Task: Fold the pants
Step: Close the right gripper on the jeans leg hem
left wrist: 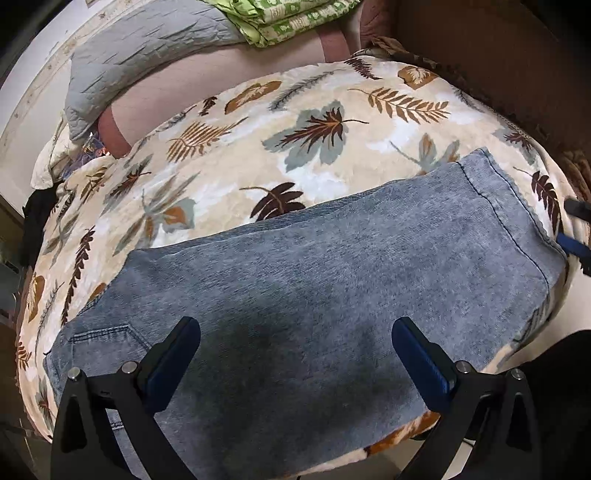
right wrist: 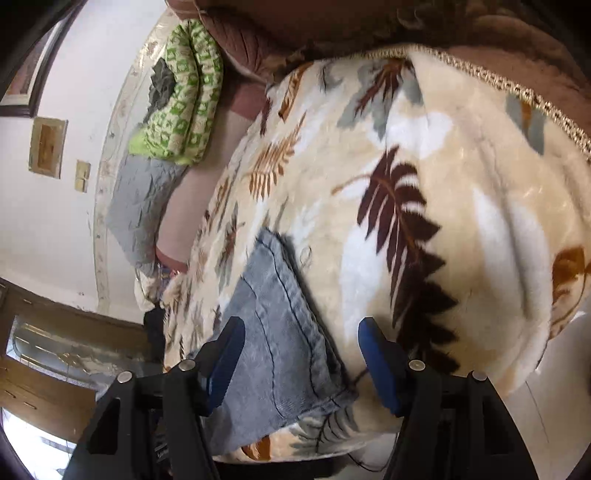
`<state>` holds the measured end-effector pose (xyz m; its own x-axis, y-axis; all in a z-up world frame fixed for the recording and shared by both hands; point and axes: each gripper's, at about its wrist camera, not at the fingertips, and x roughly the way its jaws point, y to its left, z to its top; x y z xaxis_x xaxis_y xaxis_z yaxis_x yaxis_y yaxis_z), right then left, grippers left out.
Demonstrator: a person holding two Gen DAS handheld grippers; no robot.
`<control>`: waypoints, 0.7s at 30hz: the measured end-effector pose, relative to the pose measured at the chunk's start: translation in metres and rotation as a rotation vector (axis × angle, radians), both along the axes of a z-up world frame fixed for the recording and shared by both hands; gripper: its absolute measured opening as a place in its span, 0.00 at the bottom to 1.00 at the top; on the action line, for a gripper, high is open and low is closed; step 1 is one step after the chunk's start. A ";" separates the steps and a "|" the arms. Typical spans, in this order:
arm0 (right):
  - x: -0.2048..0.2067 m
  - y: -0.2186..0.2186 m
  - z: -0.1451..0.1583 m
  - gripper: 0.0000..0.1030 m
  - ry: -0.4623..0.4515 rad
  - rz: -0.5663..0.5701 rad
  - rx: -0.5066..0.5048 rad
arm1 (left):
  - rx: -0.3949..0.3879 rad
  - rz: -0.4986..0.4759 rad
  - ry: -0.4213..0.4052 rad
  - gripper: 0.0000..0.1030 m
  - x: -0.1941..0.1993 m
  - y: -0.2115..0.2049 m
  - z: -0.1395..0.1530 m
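A bed (left wrist: 177, 88) carries everything here. Over most of it lies a cream blanket (left wrist: 258, 155) printed with brown, rust and grey leaves, reaching to the near edge and to the foot end, where its braided trim (right wrist: 498, 79) shows. On the blanket, along the near edge, lie the grey-blue denim pants (left wrist: 314, 266), flat and folded lengthwise, the stitched hem (left wrist: 498, 206) toward one end and a pocket (left wrist: 107, 339) toward the other. Beyond the blanket, bare pinkish sheet shows, with a grey quilted pillow (left wrist: 147, 48) and a folded green patterned cloth (left wrist: 288, 18) at the far edge.
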<state>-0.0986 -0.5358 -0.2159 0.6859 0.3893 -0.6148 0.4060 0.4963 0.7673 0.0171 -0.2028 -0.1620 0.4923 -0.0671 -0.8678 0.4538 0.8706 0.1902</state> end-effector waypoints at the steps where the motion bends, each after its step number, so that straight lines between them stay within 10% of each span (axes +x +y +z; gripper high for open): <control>1: 0.000 0.001 -0.001 0.65 0.016 0.002 -0.003 | 0.007 0.004 -0.005 1.00 0.003 -0.001 -0.002; 21: -0.013 0.025 -0.019 0.66 0.040 -0.032 0.114 | 0.016 0.048 0.021 1.00 0.019 0.006 -0.029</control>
